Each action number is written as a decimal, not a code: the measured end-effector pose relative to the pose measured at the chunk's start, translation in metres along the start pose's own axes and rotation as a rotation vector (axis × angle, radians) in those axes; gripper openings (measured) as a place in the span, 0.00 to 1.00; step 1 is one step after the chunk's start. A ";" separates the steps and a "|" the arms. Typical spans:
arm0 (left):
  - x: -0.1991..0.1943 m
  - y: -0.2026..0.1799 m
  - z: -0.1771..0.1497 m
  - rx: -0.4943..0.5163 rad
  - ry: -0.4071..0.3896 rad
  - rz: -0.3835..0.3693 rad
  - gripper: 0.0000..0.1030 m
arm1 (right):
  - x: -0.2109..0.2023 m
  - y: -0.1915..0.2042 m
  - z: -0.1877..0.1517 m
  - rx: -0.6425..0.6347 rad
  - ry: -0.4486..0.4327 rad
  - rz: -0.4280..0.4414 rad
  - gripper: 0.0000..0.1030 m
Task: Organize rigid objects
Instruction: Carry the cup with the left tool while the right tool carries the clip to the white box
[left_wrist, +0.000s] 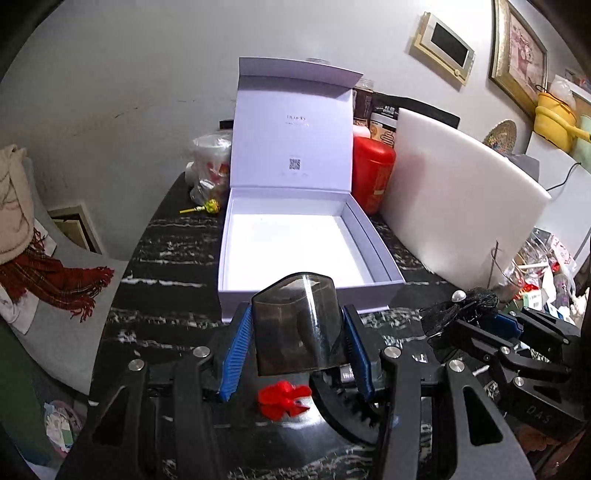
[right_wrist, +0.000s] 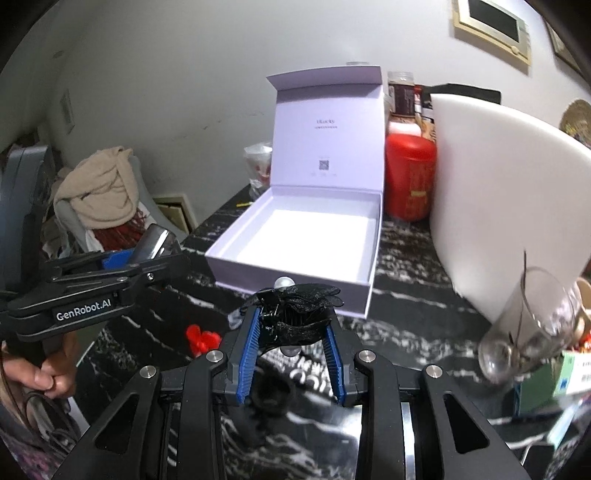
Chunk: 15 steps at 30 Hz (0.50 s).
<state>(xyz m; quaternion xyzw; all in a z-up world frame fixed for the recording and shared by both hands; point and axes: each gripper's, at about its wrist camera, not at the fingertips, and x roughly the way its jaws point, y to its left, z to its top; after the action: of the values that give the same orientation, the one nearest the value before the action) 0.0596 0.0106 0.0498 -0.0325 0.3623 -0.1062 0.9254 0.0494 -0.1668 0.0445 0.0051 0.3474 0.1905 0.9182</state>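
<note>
An open lilac gift box (left_wrist: 376, 254) (right_wrist: 373, 254) with its lid standing up sits on the black marble table, its white inside bare. My left gripper (left_wrist: 295, 332) (right_wrist: 147, 254) is shut on a smoky translucent plastic case (left_wrist: 295, 325), held above the table just short of the box's front wall. My right gripper (right_wrist: 291, 328) (left_wrist: 480, 317) is shut on a black bow hair clip with pearls (right_wrist: 299, 314) (left_wrist: 461, 302), to the right of the left one, in front of the box. A red hair bow (left_wrist: 282, 398) (right_wrist: 201, 338) lies on the table under the left gripper.
A red canister (left_wrist: 371, 177) (right_wrist: 408, 173) and jars stand right of the box lid. A white board (left_wrist: 458, 199) (right_wrist: 506, 192) leans at right. A glass (right_wrist: 532, 325) stands near the right edge. A lollipop (left_wrist: 207, 207) and plastic cup (left_wrist: 210, 166) sit left of the box.
</note>
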 end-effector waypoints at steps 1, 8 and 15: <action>0.001 0.001 0.003 0.002 -0.003 0.001 0.47 | 0.002 -0.001 0.003 -0.004 -0.004 0.002 0.31; 0.016 0.003 0.026 0.026 -0.005 -0.002 0.47 | 0.016 -0.004 0.021 -0.029 -0.018 0.004 0.31; 0.037 0.004 0.050 0.038 -0.015 0.001 0.47 | 0.036 -0.016 0.043 -0.045 -0.021 0.004 0.31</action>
<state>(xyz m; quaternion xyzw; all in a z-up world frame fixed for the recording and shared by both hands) 0.1207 0.0055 0.0615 -0.0153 0.3532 -0.1123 0.9287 0.1072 -0.1639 0.0524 -0.0127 0.3333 0.1998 0.9213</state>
